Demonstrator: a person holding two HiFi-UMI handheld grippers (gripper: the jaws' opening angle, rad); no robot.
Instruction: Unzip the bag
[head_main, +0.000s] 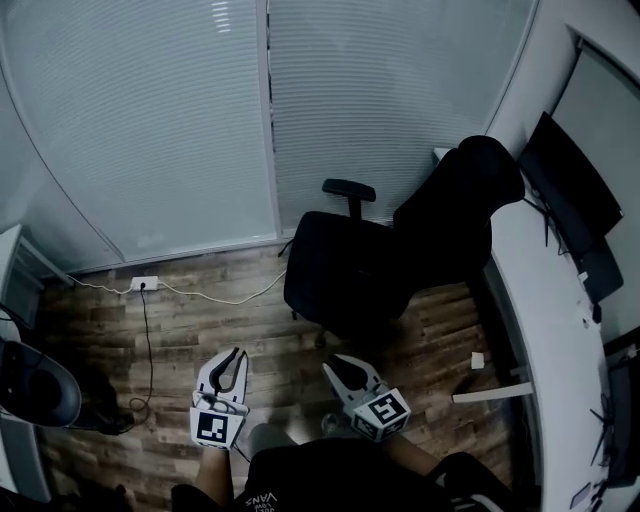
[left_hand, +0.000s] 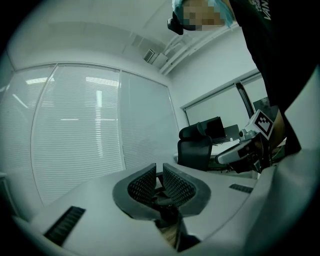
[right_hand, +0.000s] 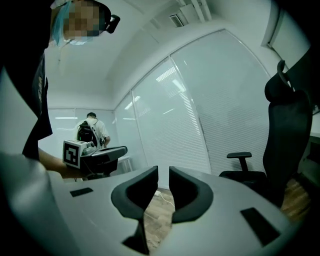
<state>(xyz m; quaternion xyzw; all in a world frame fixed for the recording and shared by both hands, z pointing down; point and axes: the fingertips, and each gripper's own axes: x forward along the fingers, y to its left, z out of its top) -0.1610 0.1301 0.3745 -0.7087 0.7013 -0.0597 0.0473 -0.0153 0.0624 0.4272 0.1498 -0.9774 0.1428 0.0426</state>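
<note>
**Head view:** You are holding two hand-held grippers low over the wooden floor (head_main: 200, 320). The left hand-held gripper (head_main: 237, 353) and the right hand-held gripper (head_main: 335, 362) are side by side. Both are pointing toward one black office chair (head_main: 345, 270), which is standing on the floor beside the edge of the white tabletop (head_main: 545, 300) at the right. One power strip (head_main: 144, 284) is lying on the floor near the blind-covered glass wall, and only this view is showing it.

**Left gripper view:** The left hand-held gripper's jaws are sitting together with nothing between them. The right hand-held gripper is showing at the right, with the chair beyond it.

**Right gripper view:** The right hand-held gripper's jaws are likewise resting together and are empty. Only here is one other person (right_hand: 95, 125) showing, standing far off past the left hand-held gripper and wearing one dark backpack (right_hand: 86, 134). You cannot tell whether that backpack is the one to unzip, and it is the only bag showing in any of the three views.
</note>
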